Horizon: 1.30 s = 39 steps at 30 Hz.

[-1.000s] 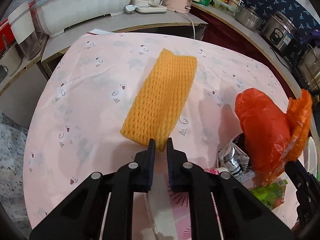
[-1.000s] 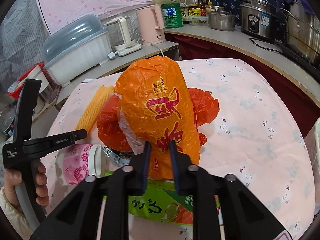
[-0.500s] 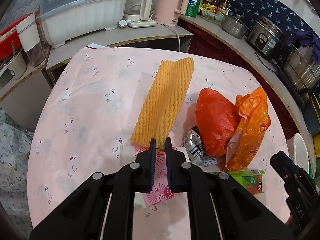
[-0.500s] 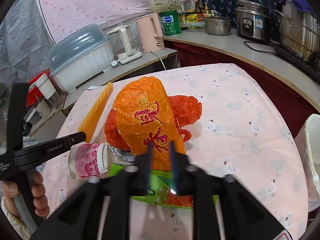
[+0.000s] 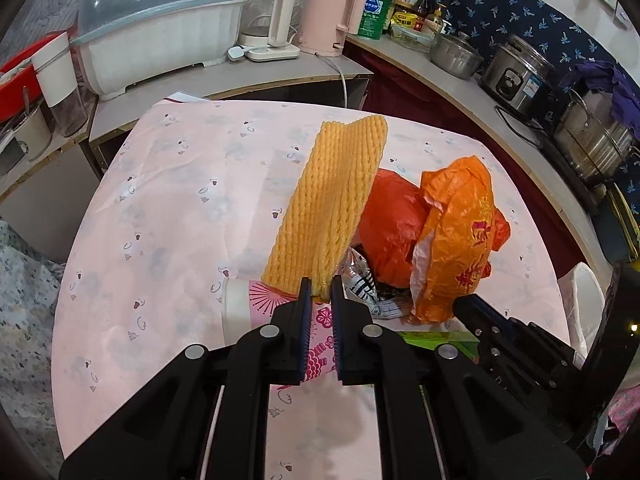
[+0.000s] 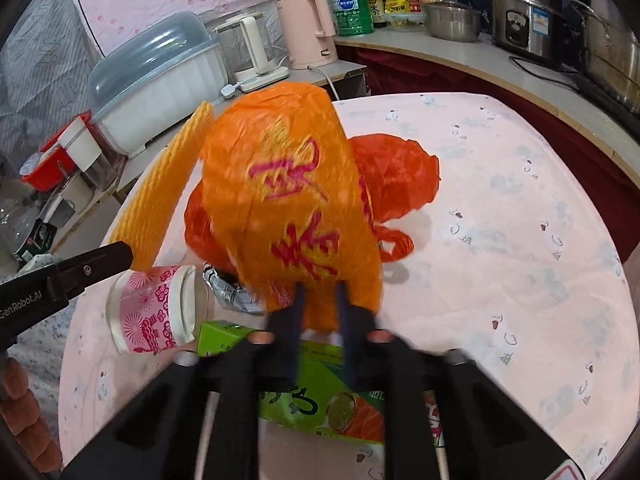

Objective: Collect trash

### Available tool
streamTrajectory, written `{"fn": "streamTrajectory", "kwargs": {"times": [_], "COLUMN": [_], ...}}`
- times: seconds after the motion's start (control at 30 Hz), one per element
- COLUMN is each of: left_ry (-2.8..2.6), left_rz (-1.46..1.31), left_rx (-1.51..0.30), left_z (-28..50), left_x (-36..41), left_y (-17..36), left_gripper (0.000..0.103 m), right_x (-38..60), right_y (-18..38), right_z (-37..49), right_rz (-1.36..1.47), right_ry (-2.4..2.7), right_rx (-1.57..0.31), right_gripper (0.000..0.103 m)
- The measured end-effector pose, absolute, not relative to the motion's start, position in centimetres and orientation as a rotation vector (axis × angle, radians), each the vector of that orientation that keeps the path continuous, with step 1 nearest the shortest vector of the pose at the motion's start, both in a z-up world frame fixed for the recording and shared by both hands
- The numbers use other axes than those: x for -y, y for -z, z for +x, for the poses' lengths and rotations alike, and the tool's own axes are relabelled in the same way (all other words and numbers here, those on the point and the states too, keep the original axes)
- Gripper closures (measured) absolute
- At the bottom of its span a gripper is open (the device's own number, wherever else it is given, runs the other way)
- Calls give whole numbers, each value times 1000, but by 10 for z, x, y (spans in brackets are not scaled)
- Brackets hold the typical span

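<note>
My left gripper point(image 5: 320, 292) is shut on the near end of a yellow foam net sleeve point(image 5: 332, 196) and holds it lifted above the table; the sleeve also shows in the right wrist view point(image 6: 168, 192). My right gripper point(image 6: 320, 300) is shut on the orange plastic bag point(image 6: 292, 200) with red characters, held up; the bag also shows in the left wrist view point(image 5: 456, 232). A red plastic bag point(image 5: 388, 228) lies behind it. A pink patterned paper cup point(image 6: 152, 316) lies on its side. A silver wrapper point(image 6: 228, 292) and a green carton point(image 6: 320, 392) lie close by.
The round table has a pink cloth point(image 5: 160, 220). A counter behind holds a white dish box point(image 5: 160, 44), kettles point(image 5: 328, 12), pots and a rice cooker point(image 5: 516, 72). A white bag point(image 5: 580, 296) hangs at the table's right edge.
My left gripper has lifted the foam sleeve off the table and pulled it back toward the trash pile. My right gripper has shifted with the orange bag, blurred by motion now.
</note>
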State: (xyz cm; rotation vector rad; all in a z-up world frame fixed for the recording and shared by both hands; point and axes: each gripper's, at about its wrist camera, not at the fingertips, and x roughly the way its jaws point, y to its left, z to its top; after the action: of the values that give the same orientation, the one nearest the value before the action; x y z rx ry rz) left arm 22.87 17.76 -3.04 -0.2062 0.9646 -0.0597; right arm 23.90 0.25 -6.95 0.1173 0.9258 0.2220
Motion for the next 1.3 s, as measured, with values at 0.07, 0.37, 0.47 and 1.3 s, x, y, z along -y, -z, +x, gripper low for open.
{"fn": "streamTrajectory", "kwargs": {"times": [0.07,0.37,0.47,1.3], "left_ry": [61,79,83,141], "left_rz": [-201,-204,-200,-147], "left_rx": [-960,-940,-934,-877], "left_z": [227,214,211,190], "left_x": [-175,-162,-159,-107], "left_y": [28,14,11,-27], "left_gripper": [94,94,94,94], "right_x": [0,15,13,61], "right_y": [66,51,52,14], "right_z": [235,227,229,198], "right_rz": [119,133,128,246], "right_ry": [-220,-202,-191,-244], "right_rx": [-909,-880,-853,-779], "right_gripper": [103,54,36,87]}}
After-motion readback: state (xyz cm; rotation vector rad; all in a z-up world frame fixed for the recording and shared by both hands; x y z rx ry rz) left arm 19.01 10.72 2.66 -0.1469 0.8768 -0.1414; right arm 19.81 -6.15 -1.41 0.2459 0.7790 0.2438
